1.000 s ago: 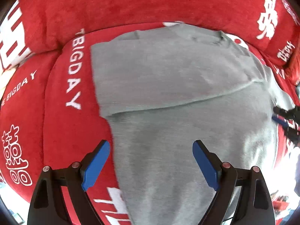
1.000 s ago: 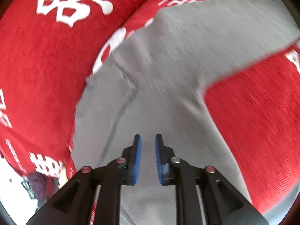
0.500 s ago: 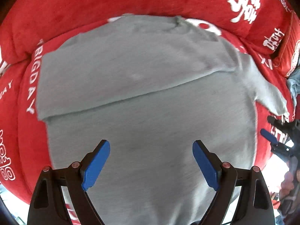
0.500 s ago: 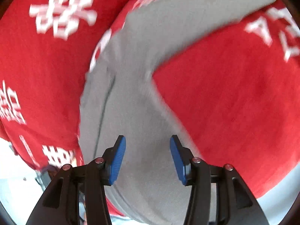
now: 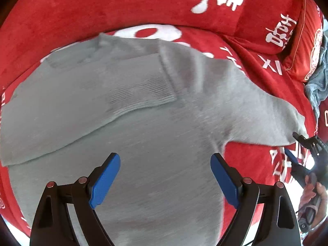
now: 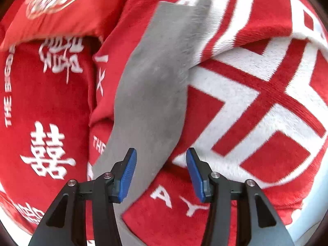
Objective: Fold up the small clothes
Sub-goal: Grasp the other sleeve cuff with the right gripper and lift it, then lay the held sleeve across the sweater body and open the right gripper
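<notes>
Grey sweater (image 5: 147, 127) spread flat on the red sofa cover (image 5: 102, 10), filling the centre of the left wrist view. One sleeve already folded across the chest, ribbed cuff (image 5: 143, 90) ending just above centre. Other sleeve (image 5: 256, 110) stretched out flat toward 3 o'clock, its end lying close by the right tongs (image 5: 295, 149) at the frame edge. Neck opening toward 11 o'clock, near the sofa back.

Left tongs (image 5: 165, 180) set wide, hanging over the sweater body — nothing between the blue pads (image 5: 104, 180), no cloth contact visible.

Right tongs (image 6: 161, 174) at a middling gap, jaws just been opening, nothing gripped. In the right wrist view, outstretched sleeve (image 6: 151, 94) running from 12 o'clock down to 6 o'clock, passing under the left-hand pad (image 6: 127, 176); right-hand pad over bare red cover (image 6: 256, 102) with white lettering. Whether the pad touches the sleeve — cannot tell. A hand (image 5: 311, 190) on the right tongs' grip visible at 4 o'clock in the left wrist view.

Red cushion (image 5: 307, 41) with white and gold print at 2 o'clock, a bundle of blue-grey cloth (image 5: 317, 82) just beside it. Edges of the sweater blurred in both views.
</notes>
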Motion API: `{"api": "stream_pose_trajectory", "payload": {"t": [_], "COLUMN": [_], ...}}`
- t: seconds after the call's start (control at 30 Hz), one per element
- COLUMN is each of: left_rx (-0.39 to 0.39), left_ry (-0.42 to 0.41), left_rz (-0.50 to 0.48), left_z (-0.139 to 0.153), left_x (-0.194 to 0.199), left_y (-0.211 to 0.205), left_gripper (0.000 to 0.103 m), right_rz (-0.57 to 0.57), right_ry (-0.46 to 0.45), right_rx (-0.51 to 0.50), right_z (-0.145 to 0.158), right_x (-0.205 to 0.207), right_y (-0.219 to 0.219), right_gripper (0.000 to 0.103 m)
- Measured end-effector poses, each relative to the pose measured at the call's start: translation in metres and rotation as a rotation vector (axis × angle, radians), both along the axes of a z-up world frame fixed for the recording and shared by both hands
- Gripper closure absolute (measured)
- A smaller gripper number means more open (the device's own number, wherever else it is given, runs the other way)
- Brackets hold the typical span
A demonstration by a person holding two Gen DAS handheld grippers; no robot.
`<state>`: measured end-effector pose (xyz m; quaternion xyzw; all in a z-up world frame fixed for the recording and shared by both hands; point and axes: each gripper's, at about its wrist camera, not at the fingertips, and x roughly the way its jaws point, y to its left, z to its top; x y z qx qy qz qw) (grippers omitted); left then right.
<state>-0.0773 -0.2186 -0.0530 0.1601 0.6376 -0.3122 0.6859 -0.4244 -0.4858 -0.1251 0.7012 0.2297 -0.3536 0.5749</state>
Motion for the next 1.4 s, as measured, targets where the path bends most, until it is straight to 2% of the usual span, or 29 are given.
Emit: {"api": "stream_pose_trajectory", "payload": {"t": [0.07, 0.27, 0.3, 0.33, 0.37, 0.4, 0.43, 0.5, 0.6, 0.67, 0.77, 0.87, 0.97, 1.13, 1.23, 1.33, 1.37, 1.4], "left_rx": [0.004, 0.029, 0.031, 0.032, 0.033, 0.033, 0.033, 0.032, 0.019, 0.012, 0.013, 0.021, 0.026, 0.044, 0.063, 0.082, 0.083, 0.083], "left_ry": [0.001, -0.007, -0.012, -0.017, -0.018, -0.014, -0.010, -0.003, -0.009, -0.027, -0.047, -0.052, -0.067, -0.103, -0.111, -0.108, -0.106, -0.103], "left_rz": [0.004, -0.001, 0.001, 0.006, 0.012, 0.020, 0.027, 0.040, 0.055, 0.062, 0.083, 0.123, 0.164, 0.239, 0.280, 0.318, 0.329, 0.339], "left_z": [-0.002, -0.005, -0.005, -0.006, -0.006, -0.007, -0.009, -0.010, -0.007, -0.004, 0.000, -0.001, 0.000, 0.002, -0.002, -0.007, -0.008, -0.008], "left_x": [-0.001, -0.004, -0.003, -0.001, 0.000, 0.003, 0.004, 0.005, 0.009, 0.015, 0.026, 0.040, 0.051, 0.074, 0.087, 0.098, 0.101, 0.102], "left_y": [-0.008, -0.018, -0.018, -0.018, -0.018, -0.018, -0.018, -0.016, -0.011, -0.002, 0.014, 0.034, 0.059, 0.106, 0.135, 0.157, 0.162, 0.169], "left_gripper": [0.013, 0.013, 0.013, 0.013, 0.013, 0.013, 0.013, 0.013, 0.013, 0.013, 0.013, 0.013, 0.013, 0.013, 0.013, 0.013, 0.013, 0.013], "right_rz": [-0.015, -0.078, -0.079, -0.078, -0.077, -0.071, -0.064, -0.054, 0.000, 0.106, 0.321, 0.581, 0.787, 1.043, 1.171, 1.238, 1.252, 1.248], "right_ry": [-0.047, -0.108, -0.120, -0.128, -0.136, -0.136, -0.127, -0.141, -0.260, -0.326, -0.346, -0.376, -0.379, -0.291, -0.201, -0.078, 0.001, 0.039], "right_rx": [0.012, 0.003, 0.005, 0.011, 0.021, 0.030, 0.036, 0.019, -0.008, -0.043, -0.143, -0.253, -0.317, -0.320, -0.299, -0.286, -0.295, -0.295], "right_z": [-0.005, -0.007, -0.008, -0.009, -0.011, -0.012, -0.011, -0.006, 0.007, 0.024, 0.058, 0.095, 0.109, 0.089, 0.065, 0.045, 0.039, 0.036], "right_x": [0.001, 0.009, 0.010, 0.011, 0.015, 0.015, 0.018, 0.025, 0.053, 0.089, 0.150, 0.231, 0.292, 0.361, 0.382, 0.390, 0.391, 0.389], "right_y": [-0.004, -0.016, -0.019, -0.023, -0.028, -0.031, -0.034, -0.038, -0.039, -0.036, -0.023, 0.013, 0.062, 0.149, 0.192, 0.216, 0.223, 0.223], "right_gripper": [0.049, 0.049, 0.051, 0.058, 0.080, 0.092, 0.097, 0.097, 0.097, 0.097, 0.097, 0.097, 0.097, 0.097, 0.097, 0.093, 0.085, 0.060]}}
